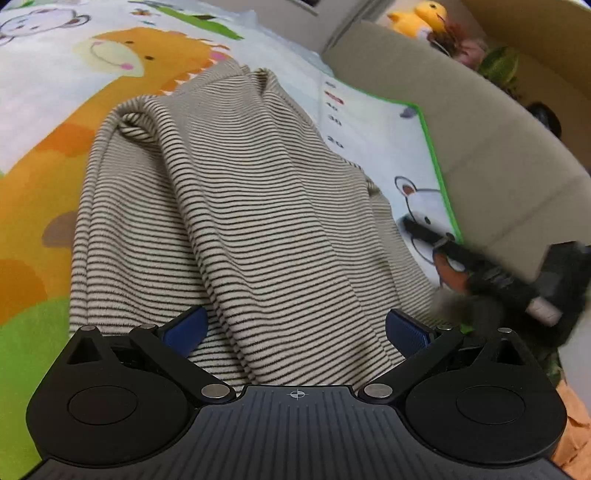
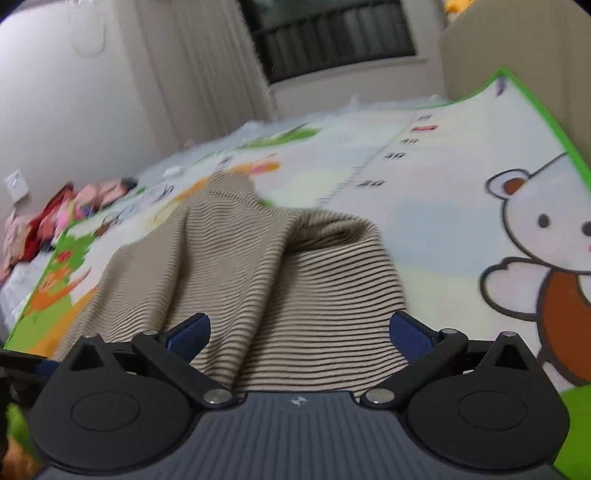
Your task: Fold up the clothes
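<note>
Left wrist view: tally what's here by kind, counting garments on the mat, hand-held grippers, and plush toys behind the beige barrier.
Striped garment: 1, lying rumpled on the cartoon play mat
Hand-held grippers: 2, the left hand-held gripper with jaws open, and the right hand-held gripper, blurred
Yellow plush toys: 2, though they may be one toy
Total: 5

bare play mat [image 2: 443, 229] right of striped garment [image 2: 258, 266], beige wall panel [image 1: 480, 155] blocking beyond
</note>
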